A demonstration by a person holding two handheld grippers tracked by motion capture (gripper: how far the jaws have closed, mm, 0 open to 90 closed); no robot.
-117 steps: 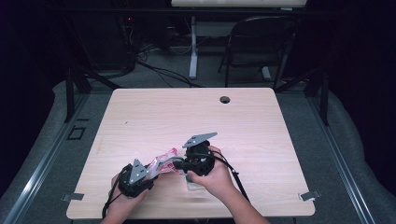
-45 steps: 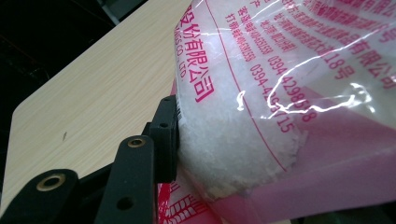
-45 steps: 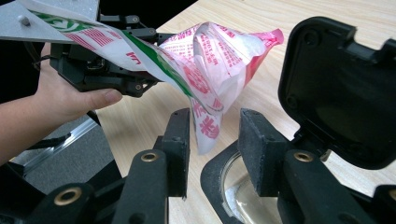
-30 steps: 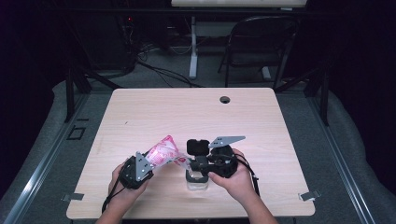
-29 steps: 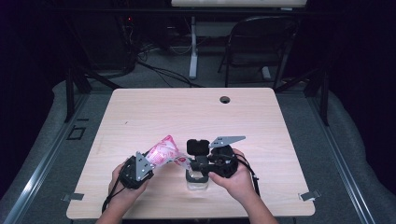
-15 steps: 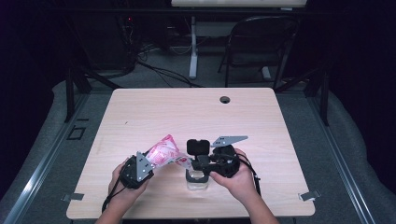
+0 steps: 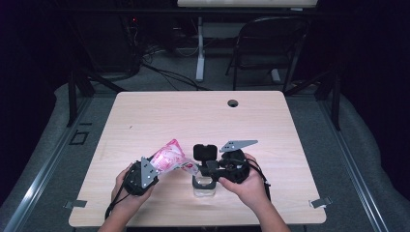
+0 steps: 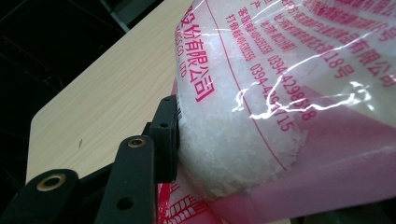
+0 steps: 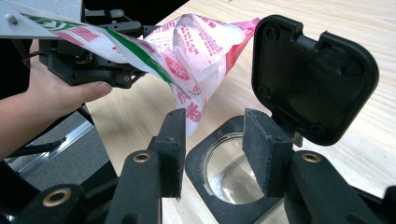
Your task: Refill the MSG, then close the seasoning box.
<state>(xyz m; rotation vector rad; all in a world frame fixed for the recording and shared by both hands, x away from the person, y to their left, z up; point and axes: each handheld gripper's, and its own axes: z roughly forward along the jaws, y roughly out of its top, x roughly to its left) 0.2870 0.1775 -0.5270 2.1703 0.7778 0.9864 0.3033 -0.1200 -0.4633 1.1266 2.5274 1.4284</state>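
A pink bag (image 7: 169, 157) of white grains is tilted with its torn corner toward a clear jar (image 7: 204, 186), whose black lid (image 7: 205, 152) is flipped up. My left gripper (image 7: 155, 166) is shut on the bag (image 8: 280, 93); one finger (image 8: 164, 135) presses its side and the other is hidden behind it. My right gripper (image 9: 212, 149) stands open just above the jar's mouth (image 9: 229, 175), beside the lid (image 9: 313, 79). The bag's corner (image 9: 191, 109) hangs by its left jaw. In the high view the right gripper (image 7: 212, 169) is right of the jar.
The jar stands near the front edge of the wooden table (image 7: 193, 121). A round cable hole (image 7: 233, 103) sits at the table's back. A folding chair (image 7: 270, 43) and cables are on the floor behind it.
Since the oldest frame my right gripper has come off the bag and shifted right, the jar's lid now stands open, and the bag is raised. Over the last second almost nothing moved.
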